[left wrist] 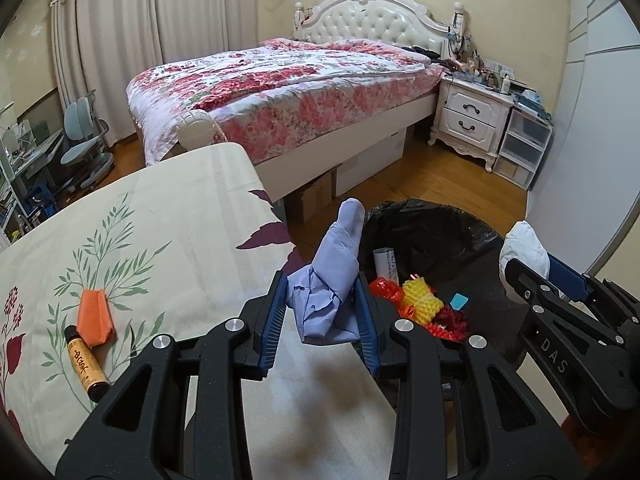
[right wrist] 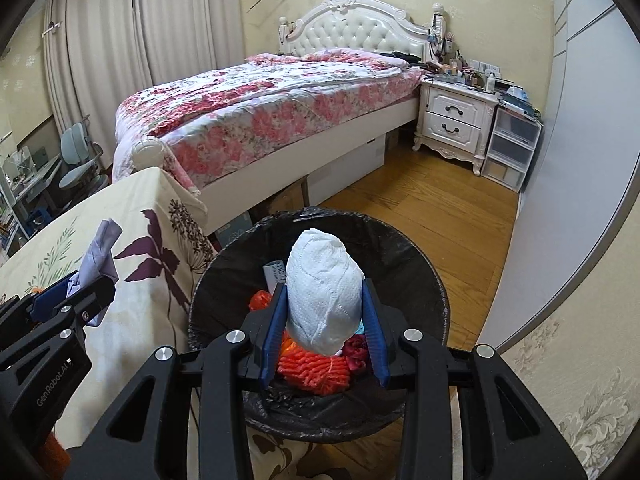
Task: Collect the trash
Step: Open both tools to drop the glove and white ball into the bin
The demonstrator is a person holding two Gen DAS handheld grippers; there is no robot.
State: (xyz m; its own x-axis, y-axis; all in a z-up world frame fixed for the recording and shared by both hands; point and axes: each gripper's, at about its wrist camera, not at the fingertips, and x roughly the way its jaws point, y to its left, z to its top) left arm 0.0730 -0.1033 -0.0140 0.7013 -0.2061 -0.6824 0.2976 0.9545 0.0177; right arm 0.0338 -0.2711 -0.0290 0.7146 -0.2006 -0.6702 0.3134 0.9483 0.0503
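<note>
Bed with floral quilt fills the background, nightstand to its right. Worktop under a cream leaf-print cloth sits on my left. Trash bin with black liner stands on the wood floor, just beside the worktop edge; already inside are orange-red netting, yellow foam, a rolled paper and a small teal piece.

My right gripper hangs over the bin mouth, jaws clamped on a white tissue wad. My left gripper is over the worktop edge next to the bin, jaws clamped on a crumpled lilac paper.

On the worktop, left of my left gripper: an orange folded paper, touching a small brown bottle with a gold label.
</note>
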